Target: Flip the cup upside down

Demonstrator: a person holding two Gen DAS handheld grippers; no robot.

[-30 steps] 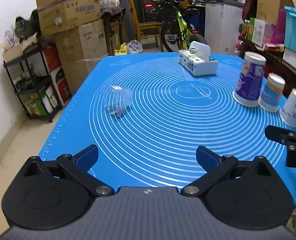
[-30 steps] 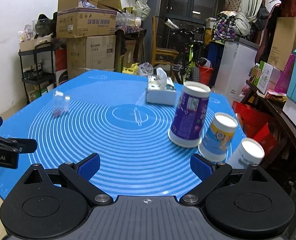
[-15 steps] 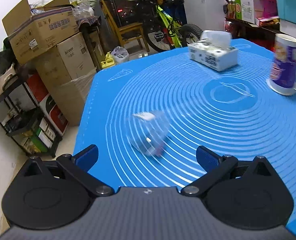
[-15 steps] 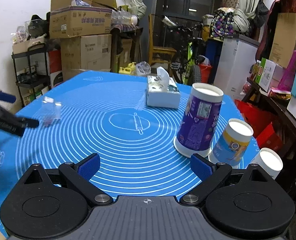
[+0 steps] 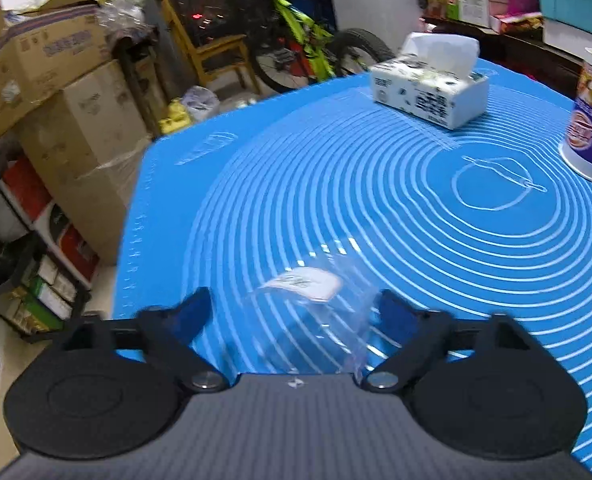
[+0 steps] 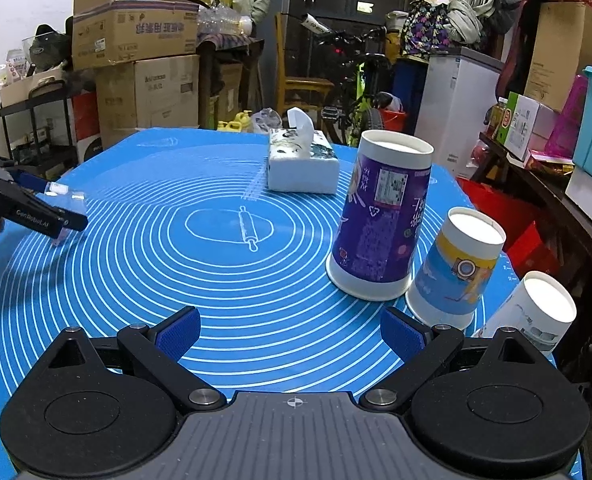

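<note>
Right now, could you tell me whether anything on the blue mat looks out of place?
Only the clear plastic cup, between the left gripper's open fingers; its orientation is too blurred to judge. The three paper cups already stand upside down.

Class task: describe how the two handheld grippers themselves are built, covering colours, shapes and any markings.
Both the left gripper and the right gripper share one design: a grey ribbed body, two round black discs, black link arms with silver pivot pins, and blue textured pads. Seen from the right wrist, the left gripper carries white lettering, too small to read surely.

blue mat (image 6: pixel 231 280), tissue box (image 6: pixel 302 164), three upturned paper cups (image 6: pixel 380 216)
</note>
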